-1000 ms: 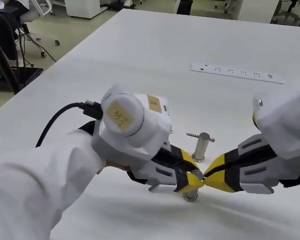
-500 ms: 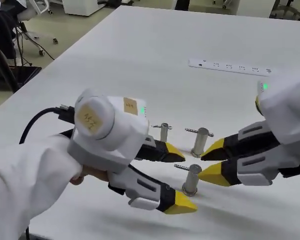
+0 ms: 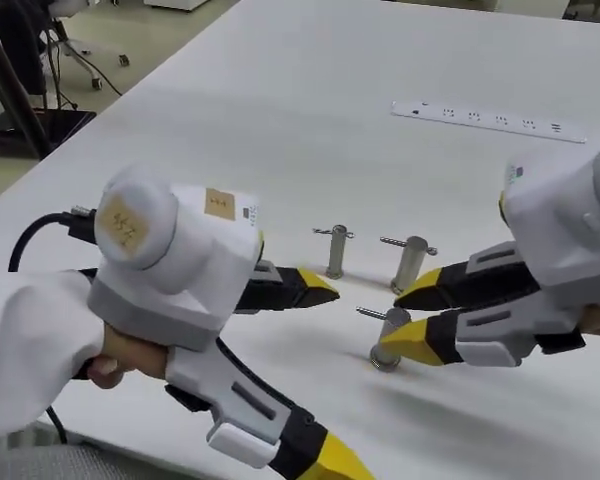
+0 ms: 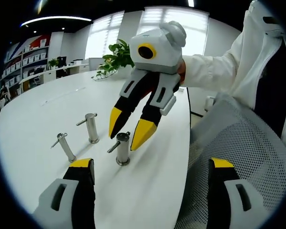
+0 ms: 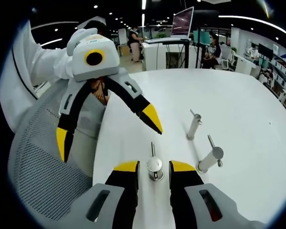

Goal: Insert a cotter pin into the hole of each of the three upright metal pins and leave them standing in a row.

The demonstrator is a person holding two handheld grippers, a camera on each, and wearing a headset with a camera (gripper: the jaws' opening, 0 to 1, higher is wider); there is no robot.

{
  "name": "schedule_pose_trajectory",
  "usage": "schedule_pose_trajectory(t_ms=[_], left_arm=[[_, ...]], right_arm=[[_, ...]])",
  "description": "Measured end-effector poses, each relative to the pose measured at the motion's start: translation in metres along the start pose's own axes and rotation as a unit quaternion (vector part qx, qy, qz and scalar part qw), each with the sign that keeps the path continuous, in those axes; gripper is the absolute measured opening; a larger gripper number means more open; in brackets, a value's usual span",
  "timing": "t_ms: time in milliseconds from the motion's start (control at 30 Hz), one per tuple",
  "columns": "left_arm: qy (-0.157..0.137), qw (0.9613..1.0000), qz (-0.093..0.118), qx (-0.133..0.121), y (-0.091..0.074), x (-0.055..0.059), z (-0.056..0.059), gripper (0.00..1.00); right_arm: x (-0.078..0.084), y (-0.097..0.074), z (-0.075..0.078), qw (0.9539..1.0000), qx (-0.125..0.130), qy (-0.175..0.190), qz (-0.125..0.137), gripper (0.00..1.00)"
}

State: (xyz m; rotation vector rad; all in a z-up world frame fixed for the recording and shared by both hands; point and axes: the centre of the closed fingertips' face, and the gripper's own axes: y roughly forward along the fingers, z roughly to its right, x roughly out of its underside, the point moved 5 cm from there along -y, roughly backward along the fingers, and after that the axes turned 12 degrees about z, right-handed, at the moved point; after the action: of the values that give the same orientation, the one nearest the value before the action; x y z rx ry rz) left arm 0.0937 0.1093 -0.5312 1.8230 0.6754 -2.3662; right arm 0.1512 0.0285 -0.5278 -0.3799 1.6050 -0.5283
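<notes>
Long white power strip lies far back on the table, well apart from the work. A mesh chair sits by the table edge. From above, the R gripper partly hides the front pin; its jaws are apart, one each side of that pin. The L gripper has pulled back vs. 1 s ago, when both met at that pin's top. Its jaws are now spread wide & hold nothing. All 3 metal pins stand straight up mid-table, 2 behind, 1 in front. Each has a thin cotter pin stuck through near its top.
</notes>
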Motion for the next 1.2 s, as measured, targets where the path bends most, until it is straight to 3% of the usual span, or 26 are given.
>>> schedule_pose_trajectory(t_ms=[367, 600, 900, 1000, 1067, 1200], left_arm=[[0.000, 0.9998, -0.011, -0.018, -0.008, 0.002, 0.000, 0.99], [0.003, 0.9994, 0.002, -0.033, -0.014, -0.005, 0.000, 0.97], [0.009, 0.9988, 0.000, -0.048, -0.020, -0.008, -0.002, 0.96], [0.012, 0.9987, -0.006, -0.050, -0.022, -0.007, -0.001, 0.96], [0.012, 0.9984, -0.004, -0.054, -0.022, -0.007, -0.002, 0.96], [0.013, 0.9978, -0.008, -0.064, -0.025, -0.008, -0.005, 0.95]], right_arm=[[0.004, 0.004, 0.001, 0.9999, 0.003, -0.014, -0.003, 0.14], [0.006, 0.005, 0.000, 0.9999, -0.011, -0.007, 0.002, 0.09], [0.007, 0.005, 0.001, 0.9991, -0.006, -0.042, -0.004, 0.08], [0.007, 0.005, 0.001, 0.9993, -0.003, -0.037, -0.002, 0.08], [0.007, 0.004, 0.000, 0.9984, 0.002, -0.056, -0.005, 0.07], [0.004, -0.002, 0.003, 0.9987, 0.008, -0.050, 0.008, 0.07]])
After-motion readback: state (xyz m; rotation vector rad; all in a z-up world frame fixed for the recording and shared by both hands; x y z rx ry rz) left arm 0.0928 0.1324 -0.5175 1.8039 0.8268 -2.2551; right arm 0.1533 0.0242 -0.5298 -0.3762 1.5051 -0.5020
